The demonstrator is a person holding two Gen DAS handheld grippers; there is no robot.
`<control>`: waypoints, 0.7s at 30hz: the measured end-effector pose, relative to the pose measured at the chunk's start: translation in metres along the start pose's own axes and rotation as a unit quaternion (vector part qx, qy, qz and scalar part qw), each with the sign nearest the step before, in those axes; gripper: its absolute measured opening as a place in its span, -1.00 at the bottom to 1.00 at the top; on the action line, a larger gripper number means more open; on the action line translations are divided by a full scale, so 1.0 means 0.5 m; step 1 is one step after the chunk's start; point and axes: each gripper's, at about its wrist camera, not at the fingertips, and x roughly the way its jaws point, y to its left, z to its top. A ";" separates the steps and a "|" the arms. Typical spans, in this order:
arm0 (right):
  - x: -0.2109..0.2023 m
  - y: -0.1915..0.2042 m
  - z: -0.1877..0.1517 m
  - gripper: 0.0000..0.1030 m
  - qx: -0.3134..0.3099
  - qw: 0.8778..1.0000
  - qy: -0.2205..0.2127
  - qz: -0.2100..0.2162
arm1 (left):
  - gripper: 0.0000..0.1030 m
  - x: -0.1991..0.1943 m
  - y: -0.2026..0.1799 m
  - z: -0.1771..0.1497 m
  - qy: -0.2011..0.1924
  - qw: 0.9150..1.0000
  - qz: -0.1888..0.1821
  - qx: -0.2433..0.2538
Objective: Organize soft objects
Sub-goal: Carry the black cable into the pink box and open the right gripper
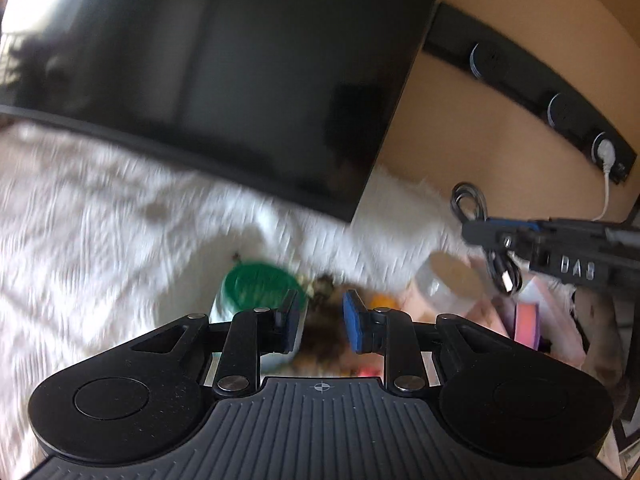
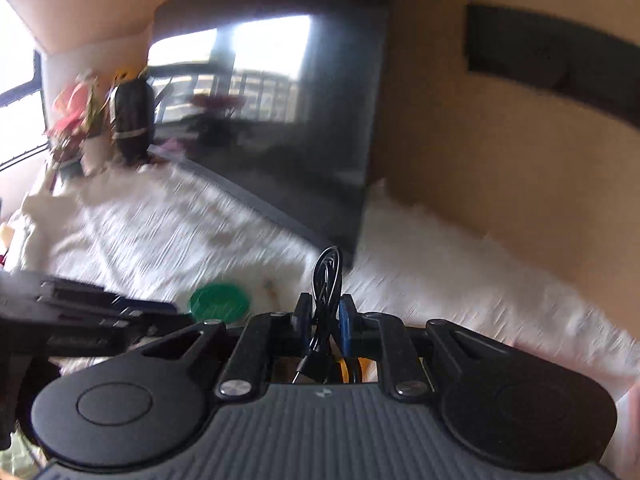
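The right claw (image 2: 323, 322) pinches a coiled black cable (image 2: 326, 280), held clear above the white furry cover (image 2: 160, 232). The left claw (image 1: 320, 322) is partly spread, a blurred brown soft thing (image 1: 324, 336) between its pads; whether they grip it cannot be told. Just beyond stand a green-lidded jar (image 1: 260, 284) and a clear jar (image 1: 444, 284), contents unreadable. A dark screen (image 1: 240, 80) leans farther back. The step looks like carrying the cable off; next it needs a resting place chosen.
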 end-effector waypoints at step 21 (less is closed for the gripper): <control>-0.100 -0.361 -0.122 -0.54 0.123 0.973 0.028 -0.193 | -0.48 0.124 -0.122 -0.043 0.094 0.993 -0.036 0.065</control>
